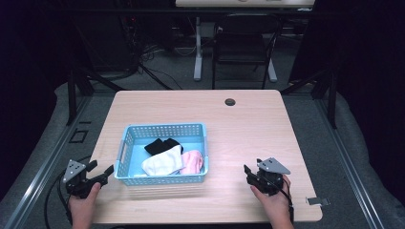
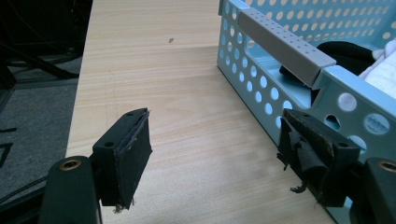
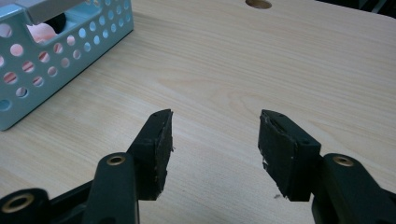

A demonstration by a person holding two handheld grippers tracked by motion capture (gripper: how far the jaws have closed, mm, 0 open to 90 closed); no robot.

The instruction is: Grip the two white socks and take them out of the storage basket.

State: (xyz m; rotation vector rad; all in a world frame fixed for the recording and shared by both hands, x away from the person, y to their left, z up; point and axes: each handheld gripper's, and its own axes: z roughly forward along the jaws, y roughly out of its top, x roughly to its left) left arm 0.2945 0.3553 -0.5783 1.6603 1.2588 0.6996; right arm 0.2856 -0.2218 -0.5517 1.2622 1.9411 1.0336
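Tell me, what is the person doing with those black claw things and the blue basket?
A person sits at a light wooden table with a black two-jaw gripper in each hand. The left gripper sits beside the light blue perforated plastic basket, jaws open and holding nothing. The right gripper rests on bare table, also open and empty. In the basket lie a black cloth, a white cloth and a pink cloth, none held.

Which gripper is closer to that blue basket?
Left. The left gripper sits right beside the blue basket, at its left end; the right gripper rests apart, off its right side.
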